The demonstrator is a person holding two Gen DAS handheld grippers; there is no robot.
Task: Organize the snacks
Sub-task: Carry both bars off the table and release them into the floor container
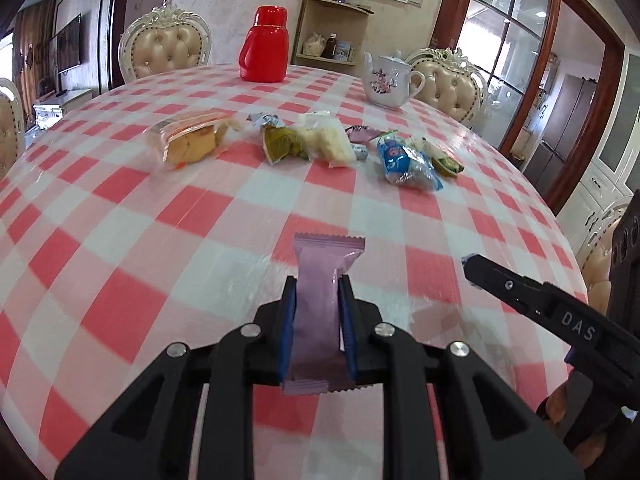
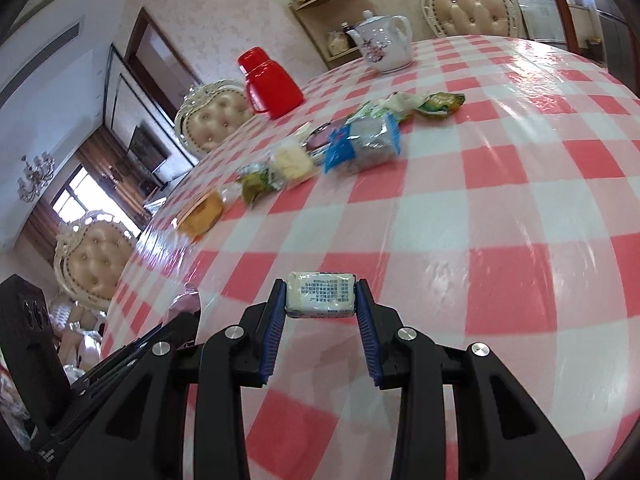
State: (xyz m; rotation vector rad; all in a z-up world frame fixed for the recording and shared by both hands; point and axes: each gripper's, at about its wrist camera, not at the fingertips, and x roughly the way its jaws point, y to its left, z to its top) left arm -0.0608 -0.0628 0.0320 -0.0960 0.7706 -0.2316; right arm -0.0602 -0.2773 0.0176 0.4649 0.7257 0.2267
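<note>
Your left gripper (image 1: 318, 292) is clamped on a mauve snack packet (image 1: 320, 304), which stands lengthwise between the blue pads with its crimped ends sticking out past them front and back. It hangs above the red-and-white checked tablecloth (image 1: 120, 240), clear of the other snacks.

Your right gripper (image 2: 321, 295) pinches a small white wrapped block (image 2: 320, 295) with blue print on its face, held crosswise at the very fingertips, also above the cloth. From the left wrist view, the right gripper (image 1: 472, 266) shows as a black finger coming in from the right edge, near the mauve packet but apart from it.

The remaining snacks lie in a loose row across the middle of the table: a clear-wrapped cake slice (image 1: 188, 140) at the left end, then a green-wrapped piece (image 1: 282, 142) touching a pale crumbly bar (image 1: 328, 138), a blue-and-silver packet (image 1: 400, 160) further right, and a small green packet (image 1: 448, 166) just beside it. A purple wrapper peeks out behind them; the blur makes it hard to tell what it is.

Beyond the row stand a red thermos jug (image 1: 265, 44) and a white flowered teapot (image 1: 390, 80), well apart from each other.
</note>
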